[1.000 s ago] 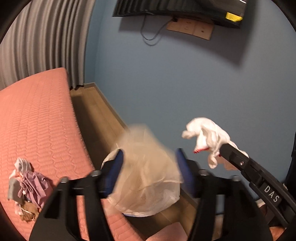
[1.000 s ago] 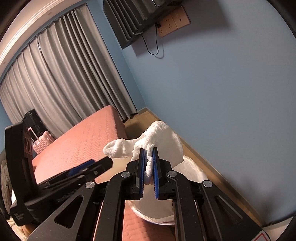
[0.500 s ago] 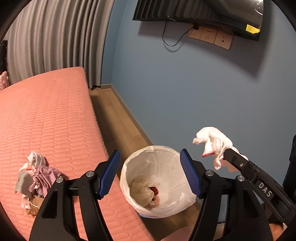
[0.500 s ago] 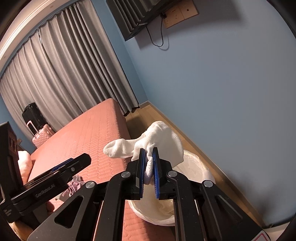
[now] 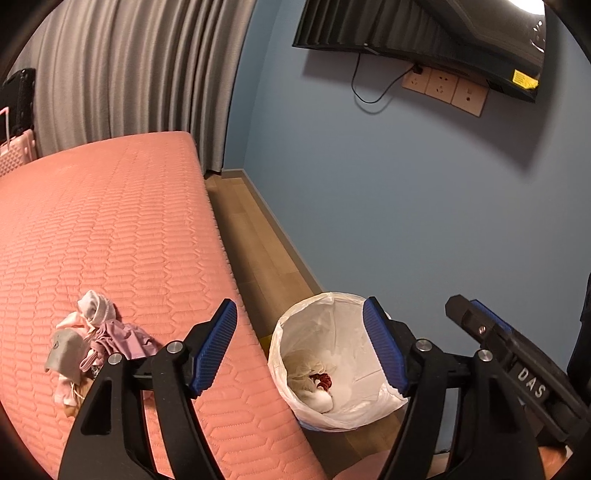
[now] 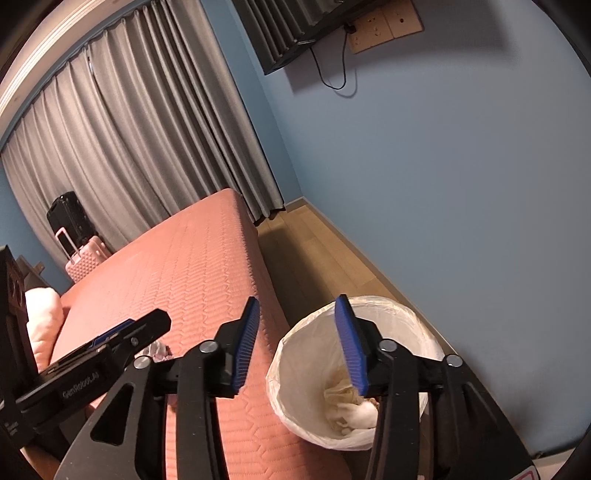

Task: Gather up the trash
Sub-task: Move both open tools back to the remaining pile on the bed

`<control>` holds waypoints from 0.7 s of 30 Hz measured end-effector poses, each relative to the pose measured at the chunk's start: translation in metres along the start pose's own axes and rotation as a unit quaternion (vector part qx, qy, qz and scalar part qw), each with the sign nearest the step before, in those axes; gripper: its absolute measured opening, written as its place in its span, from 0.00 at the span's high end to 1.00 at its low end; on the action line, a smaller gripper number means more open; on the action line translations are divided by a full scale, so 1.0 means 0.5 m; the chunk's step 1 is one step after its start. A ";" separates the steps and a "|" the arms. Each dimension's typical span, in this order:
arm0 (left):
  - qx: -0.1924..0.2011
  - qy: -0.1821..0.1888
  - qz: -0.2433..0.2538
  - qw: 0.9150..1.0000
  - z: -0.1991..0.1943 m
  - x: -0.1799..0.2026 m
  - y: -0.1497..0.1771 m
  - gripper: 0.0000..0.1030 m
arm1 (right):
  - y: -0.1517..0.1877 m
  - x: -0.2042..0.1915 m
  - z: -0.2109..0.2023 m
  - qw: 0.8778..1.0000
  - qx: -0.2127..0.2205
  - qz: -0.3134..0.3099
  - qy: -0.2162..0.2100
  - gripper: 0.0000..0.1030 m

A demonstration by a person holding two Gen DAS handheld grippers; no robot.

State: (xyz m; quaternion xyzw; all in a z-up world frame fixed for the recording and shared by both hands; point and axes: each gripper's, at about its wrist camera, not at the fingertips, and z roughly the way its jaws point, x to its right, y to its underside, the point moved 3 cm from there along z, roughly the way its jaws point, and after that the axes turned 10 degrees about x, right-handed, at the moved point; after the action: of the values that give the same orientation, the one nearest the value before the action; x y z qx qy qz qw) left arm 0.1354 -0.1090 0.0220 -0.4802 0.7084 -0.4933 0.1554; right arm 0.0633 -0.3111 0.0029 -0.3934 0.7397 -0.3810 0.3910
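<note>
A bin lined with a white bag [image 5: 354, 317] stands on the floor beside the bed; it also shows in the right wrist view [image 6: 399, 314]. Crumpled white trash [image 5: 321, 397] lies inside it, also seen in the right wrist view [image 6: 360, 411]. My left gripper [image 5: 299, 350] is open and empty above the bin's left rim. My right gripper [image 6: 297, 343] is open and empty above the bin; it shows in the left wrist view [image 5: 476, 321] at the right. A heap of pink and white scraps [image 5: 88, 343] lies on the pink mattress [image 5: 110, 229].
The blue wall [image 5: 406, 203] stands close behind the bin, with a TV [image 5: 424, 33] and sockets above. Grey curtains [image 6: 129, 147] hang at the far end. Suitcases [image 6: 79, 243] stand beyond the bed. A strip of wooden floor [image 5: 251, 243] runs between bed and wall.
My right gripper opened and let go of the white cloth, which now lies in the bin. My left gripper stayed open and drew back slightly.
</note>
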 end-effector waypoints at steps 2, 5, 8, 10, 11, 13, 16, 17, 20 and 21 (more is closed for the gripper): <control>0.001 -0.002 -0.005 1.000 -0.007 -0.008 0.002 0.34 | 0.003 -0.015 -0.006 1.000 -0.002 -0.009 -0.003 0.57; 0.002 -0.007 -0.013 1.000 -0.022 -0.024 0.007 0.34 | 0.008 -0.035 -0.017 1.000 -0.002 -0.019 -0.006 0.51; 0.001 -0.021 -0.022 1.000 -0.035 -0.048 0.014 0.32 | 0.017 -0.058 -0.024 1.000 -0.006 -0.025 -0.015 0.50; 0.001 -0.027 -0.028 0.999 -0.042 -0.062 0.016 0.32 | 0.024 -0.075 -0.024 0.999 -0.012 -0.029 -0.022 0.49; 0.001 -0.030 -0.034 0.999 -0.047 -0.072 0.017 0.32 | 0.029 -0.082 -0.025 0.999 -0.014 -0.032 -0.026 0.49; 0.001 -0.036 -0.042 0.998 -0.055 -0.088 0.020 0.32 | 0.035 -0.097 -0.025 0.999 -0.018 -0.039 -0.030 0.49; 0.002 -0.050 -0.049 0.998 -0.067 -0.113 0.027 0.32 | 0.047 -0.119 -0.030 0.998 -0.024 -0.037 -0.041 0.47; 0.002 -0.054 -0.051 0.997 -0.073 -0.123 0.031 0.32 | 0.050 -0.124 -0.032 0.998 -0.025 -0.036 -0.043 0.46; 0.001 -0.068 -0.064 0.996 -0.087 -0.154 0.043 0.27 | 0.063 -0.148 -0.034 0.997 -0.031 -0.043 -0.051 0.45; 0.001 -0.071 -0.069 0.995 -0.094 -0.166 0.049 0.26 | 0.066 -0.158 -0.034 0.997 -0.033 -0.046 -0.054 0.44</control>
State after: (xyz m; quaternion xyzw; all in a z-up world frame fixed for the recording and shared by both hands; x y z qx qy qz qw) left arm 0.1306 -0.0129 0.0020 -0.5620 0.6599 -0.4682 0.1716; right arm 0.0693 -0.2241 0.0029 -0.4596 0.7108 -0.3525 0.3990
